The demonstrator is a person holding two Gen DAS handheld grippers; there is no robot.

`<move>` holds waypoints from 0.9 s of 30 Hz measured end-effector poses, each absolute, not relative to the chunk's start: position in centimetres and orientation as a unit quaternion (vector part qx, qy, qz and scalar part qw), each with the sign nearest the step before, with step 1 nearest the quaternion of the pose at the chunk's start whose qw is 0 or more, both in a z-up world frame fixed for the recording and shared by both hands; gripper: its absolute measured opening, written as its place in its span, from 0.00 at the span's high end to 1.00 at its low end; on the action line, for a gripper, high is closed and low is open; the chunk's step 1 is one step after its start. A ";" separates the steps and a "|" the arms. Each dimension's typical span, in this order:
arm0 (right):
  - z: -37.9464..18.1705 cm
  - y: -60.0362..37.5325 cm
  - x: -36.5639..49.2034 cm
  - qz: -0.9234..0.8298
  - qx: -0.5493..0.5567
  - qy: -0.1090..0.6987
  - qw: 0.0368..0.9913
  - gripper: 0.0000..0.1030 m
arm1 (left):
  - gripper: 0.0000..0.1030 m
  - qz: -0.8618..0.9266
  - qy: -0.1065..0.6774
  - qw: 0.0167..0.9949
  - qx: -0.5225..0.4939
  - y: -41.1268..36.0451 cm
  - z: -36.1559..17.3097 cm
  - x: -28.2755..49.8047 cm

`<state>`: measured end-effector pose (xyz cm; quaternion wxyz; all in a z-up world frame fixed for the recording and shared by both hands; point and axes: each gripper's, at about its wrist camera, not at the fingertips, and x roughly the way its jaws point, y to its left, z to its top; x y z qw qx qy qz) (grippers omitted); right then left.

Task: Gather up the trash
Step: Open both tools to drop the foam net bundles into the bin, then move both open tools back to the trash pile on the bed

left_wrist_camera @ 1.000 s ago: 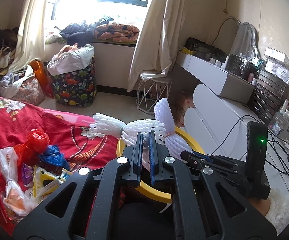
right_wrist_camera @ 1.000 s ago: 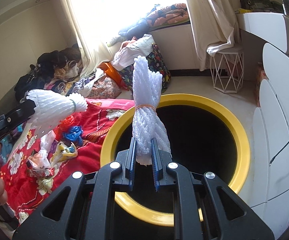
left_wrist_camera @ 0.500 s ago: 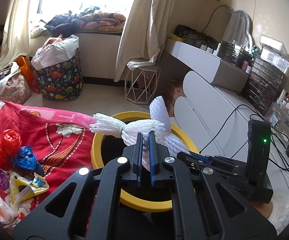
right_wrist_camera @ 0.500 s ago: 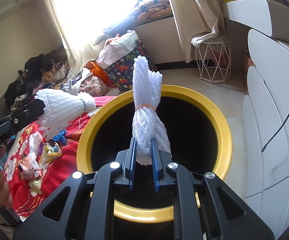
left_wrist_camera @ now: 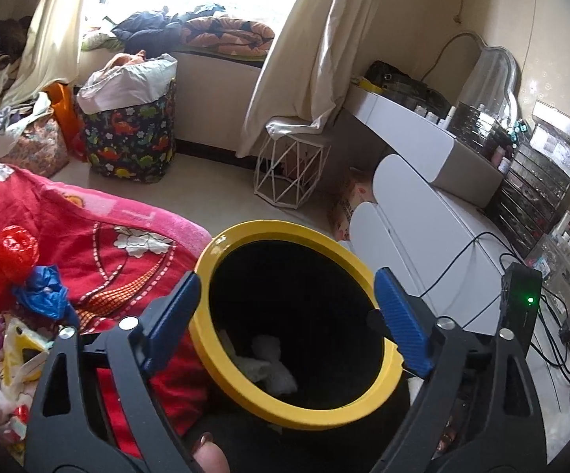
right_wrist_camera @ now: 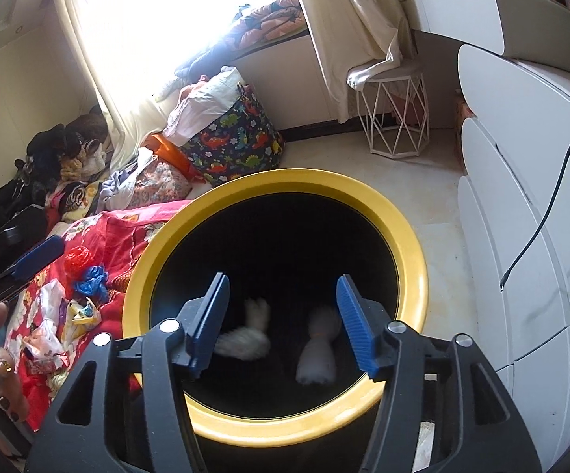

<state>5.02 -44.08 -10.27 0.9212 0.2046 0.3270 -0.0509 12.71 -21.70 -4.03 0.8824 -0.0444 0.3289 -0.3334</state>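
Cluttered bedroom, yellow-rimmed bin (right_wrist_camera: 411, 244) beside red bedspread (left_wrist_camera: 99, 244), both tools (left_wrist_camera: 286, 311) (right_wrist_camera: 283, 325) opening, empty, foam bundles (right_wrist_camera: 316, 351) inside bin.

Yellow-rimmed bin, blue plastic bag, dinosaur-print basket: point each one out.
yellow-rimmed bin (right_wrist_camera: 411, 252): right wrist view, right side of rim.
blue plastic bag (left_wrist_camera: 46, 287): left wrist view, crumpled middle.
dinosaur-print basket (left_wrist_camera: 131, 138): left wrist view, front fabric wall.
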 end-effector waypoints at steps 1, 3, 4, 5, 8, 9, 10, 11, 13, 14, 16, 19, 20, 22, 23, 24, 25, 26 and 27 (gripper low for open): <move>-10.3 -44.1 5.1 -0.050 0.205 0.326 0.922 0.44 | 0.14 -0.330 0.329 0.884 -0.047 -21.3 -4.0 12.7; -10.2 -43.8 5.1 -0.045 0.202 0.324 0.923 0.43 | 0.11 -0.318 0.325 0.889 -0.046 -20.6 -3.9 12.5; -10.1 -43.7 5.1 -0.042 0.198 0.321 0.925 0.42 | 0.11 -0.312 0.323 0.892 -0.044 -20.4 -3.8 12.4; -9.9 -43.4 5.0 -0.038 0.193 0.318 0.927 0.41 | 0.11 -0.307 0.321 0.895 -0.043 -20.1 -3.8 12.3; -9.2 -42.3 4.8 -0.027 0.176 0.305 0.936 0.38 | 0.11 -0.292 0.314 0.902 -0.042 -19.1 -3.5 12.0; -9.0 -42.0 4.8 -0.023 0.171 0.300 0.938 0.37 | 0.11 -0.287 0.312 0.905 -0.041 -18.8 -3.4 12.0; -8.7 -41.6 4.7 -0.018 0.167 0.297 0.940 0.37 | 0.11 -0.283 0.310 0.907 -0.040 -18.6 -3.3 11.9; -8.5 -41.2 4.6 -0.012 0.162 0.293 0.942 0.36 | 0.11 -0.279 0.308 0.909 -0.039 -18.2 -3.2 11.8; -8.1 -40.4 4.5 0.000 0.154 0.286 0.946 0.34 | 0.11 -0.271 0.304 0.913 -0.038 -17.5 -2.9 11.7; -7.8 -40.0 4.5 0.004 0.151 0.283 0.947 0.34 | 0.11 -0.267 0.302 0.914 -0.039 -17.2 -2.8 11.7; -7.4 -39.2 4.4 0.013 0.144 0.278 0.950 0.32 | 0.11 -0.261 0.298 0.917 -0.042 -16.4 -2.5 11.7; -7.0 -38.0 4.5 0.027 0.138 0.276 0.951 0.31 | 0.11 -0.251 0.294 0.921 -0.044 -15.3 -2.2 11.7; -6.9 -37.6 4.5 0.033 0.135 0.276 0.951 0.31 | 0.11 -0.247 0.292 0.923 -0.045 -14.9 -2.1 11.6; -6.7 -36.8 4.6 0.042 0.131 0.277 0.951 0.31 | 0.11 -0.240 0.289 0.925 -0.048 -14.0 -2.0 11.5; -6.6 -36.4 4.7 0.048 0.128 0.278 0.951 0.31 | 0.11 -0.236 0.288 0.927 -0.050 -13.7 -2.0 11.4; -6.5 -35.8 4.7 0.054 0.124 0.278 0.951 0.31 | 0.11 -0.232 0.287 0.928 -0.051 -13.3 -1.9 11.4; -6.4 -35.3 4.7 0.058 0.121 0.278 0.951 0.31 | 0.11 -0.229 0.286 0.929 -0.053 -12.9 -1.8 11.3; -6.3 -34.8 4.8 0.065 0.117 0.279 0.951 0.31 | 0.11 -0.226 0.285 0.930 -0.055 -12.5 -1.7 11.3; -6.2 -34.3 4.8 0.071 0.113 0.279 0.951 0.31 | 0.11 -0.222 0.283 0.931 -0.056 -12.2 -1.5 11.3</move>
